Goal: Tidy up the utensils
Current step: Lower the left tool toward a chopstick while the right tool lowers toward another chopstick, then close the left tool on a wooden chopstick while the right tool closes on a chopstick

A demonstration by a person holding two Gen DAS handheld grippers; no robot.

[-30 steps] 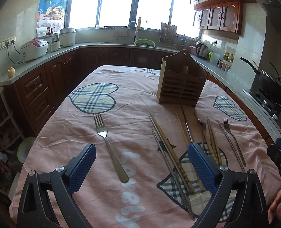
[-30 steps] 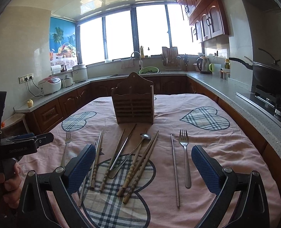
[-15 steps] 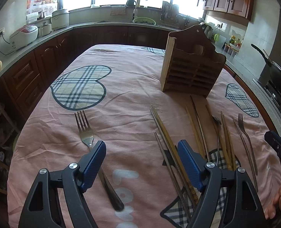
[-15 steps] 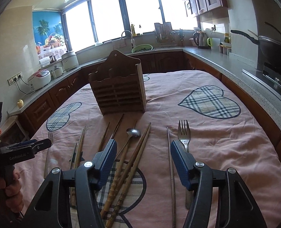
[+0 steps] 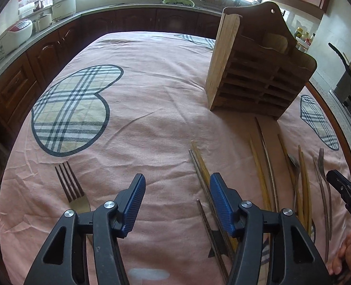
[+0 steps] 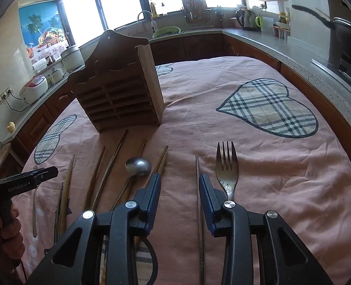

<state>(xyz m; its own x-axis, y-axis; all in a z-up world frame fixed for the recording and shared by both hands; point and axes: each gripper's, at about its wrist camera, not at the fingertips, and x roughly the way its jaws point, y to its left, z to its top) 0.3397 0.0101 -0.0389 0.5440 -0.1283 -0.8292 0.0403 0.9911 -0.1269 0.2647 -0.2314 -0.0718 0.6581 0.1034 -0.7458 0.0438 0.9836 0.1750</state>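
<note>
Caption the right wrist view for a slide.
Right tongs closing over a metal chopstick, beside a fork, before the wooden holder.

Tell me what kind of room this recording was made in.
A home kitchen, most likely: dark wooden cabinets under a grey stone counter, a sink with a curved tap below the windows, and a black wok on the stove.

In the right wrist view, the black body of the left gripper carries pale lettering that reads roughly "GenRobot.AI". In the left wrist view, the right gripper shows the letters "DAS" at the frame edge, the rest cut off.
</note>
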